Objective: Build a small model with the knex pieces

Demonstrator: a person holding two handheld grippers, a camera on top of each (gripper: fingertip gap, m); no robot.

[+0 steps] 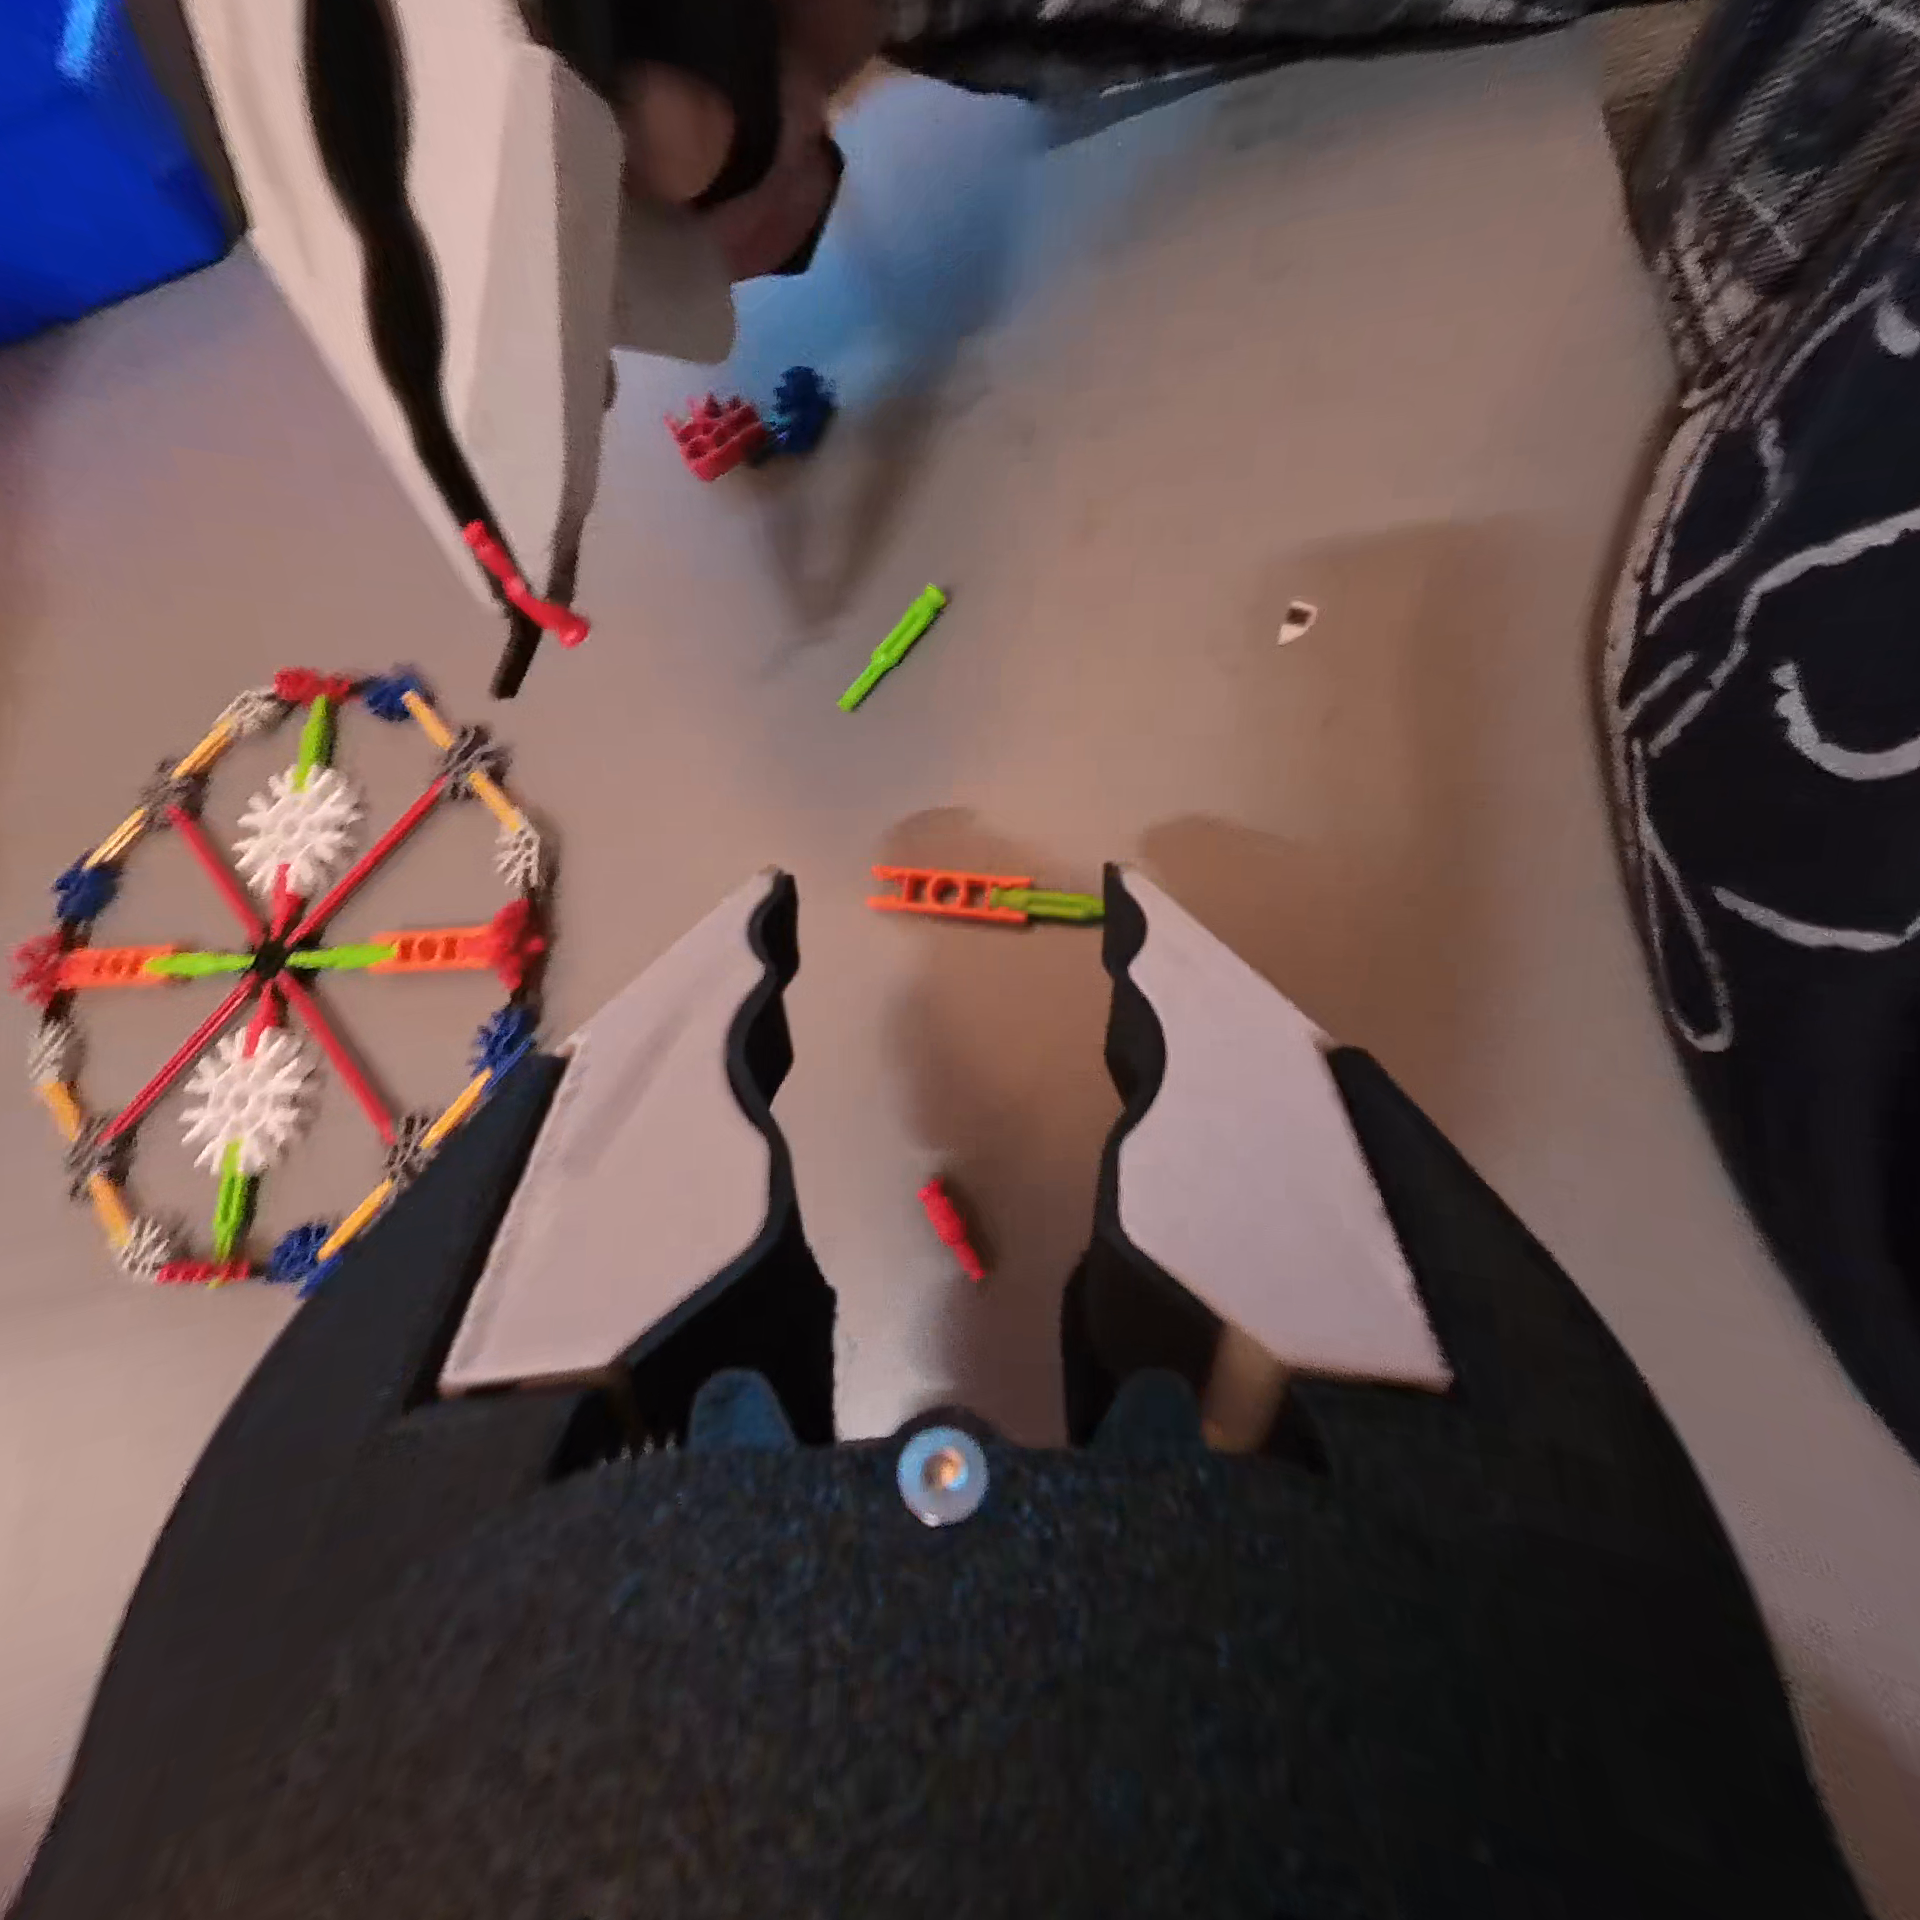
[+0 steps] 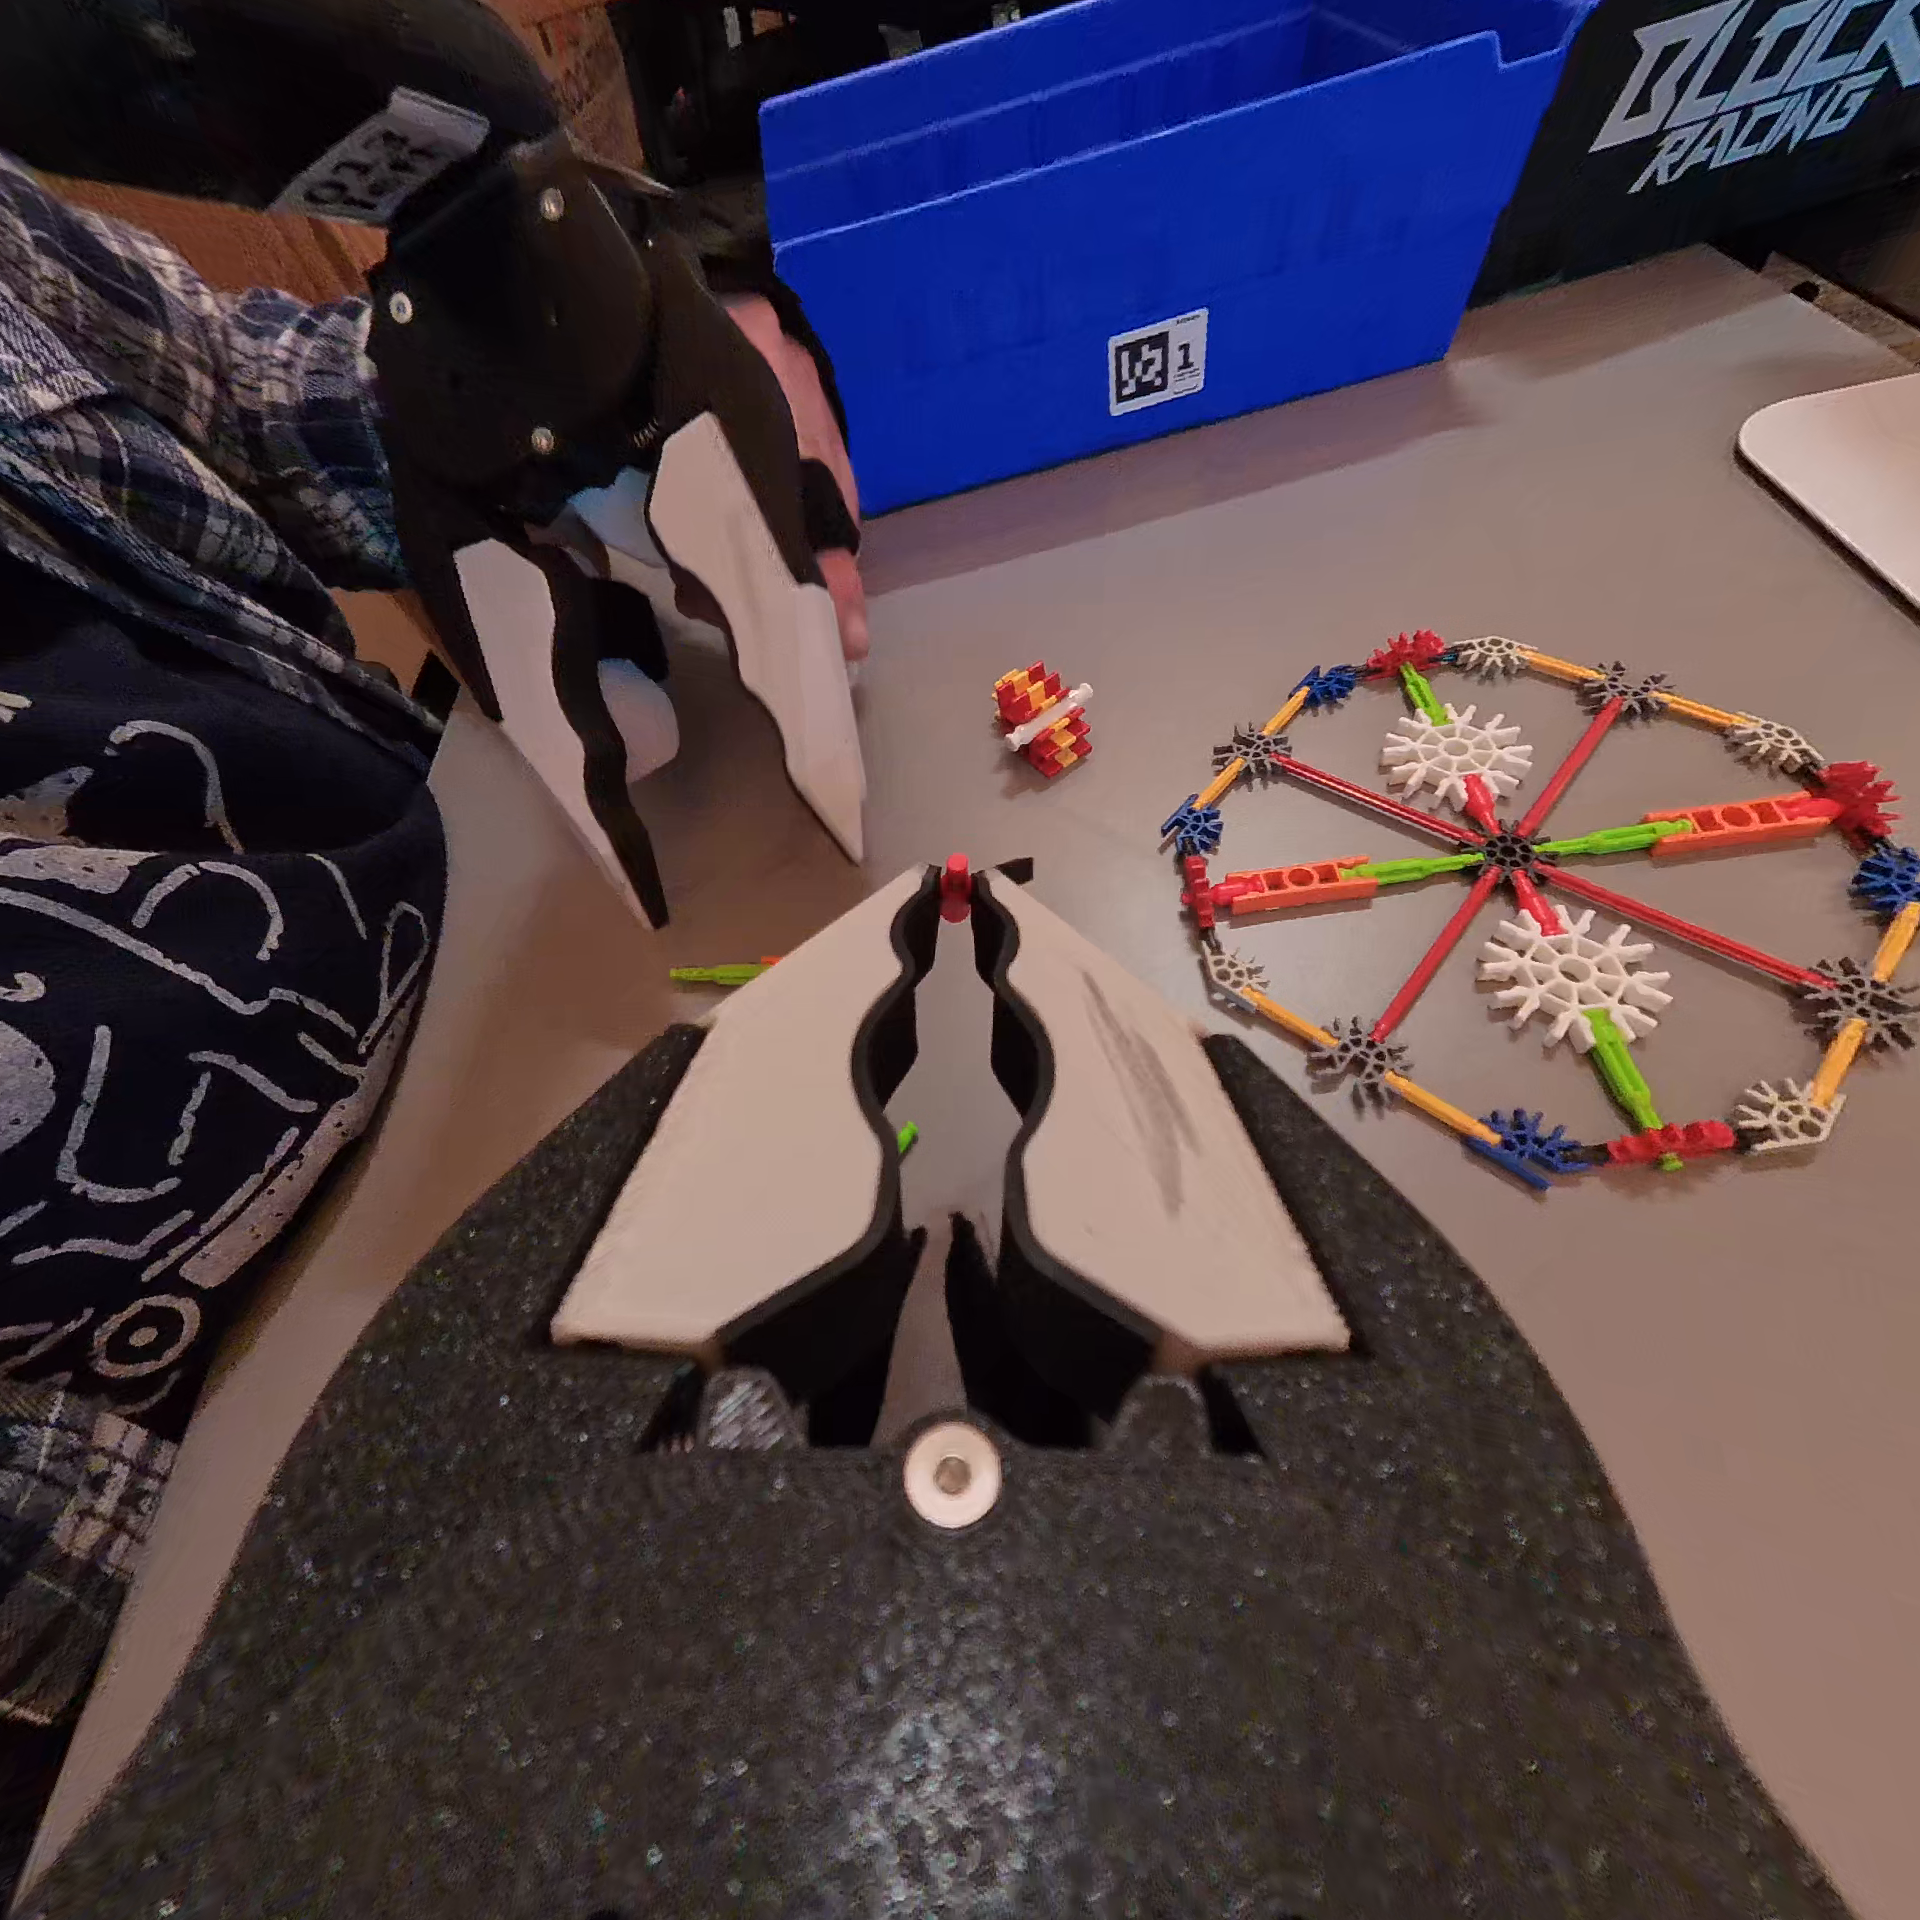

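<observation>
A short red rod [image 2: 956, 884] sits pinched at the very tips of the right gripper [image 2: 961, 883], which is angled low over the grey table [image 2: 1455, 1455]. The left gripper [image 1: 945, 894], fingers spread wide and empty, points down at the table just above an orange connector with a green rod [image 1: 982, 899]; another red rod [image 1: 951, 1228] lies between its fingers. A spoked toy wheel [image 2: 1548, 899] lies flat nearby, before a blue bin [image 2: 1143, 229].

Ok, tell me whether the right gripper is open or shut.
Shut: the right gripper pinches a small red rod between its fingertips.
</observation>
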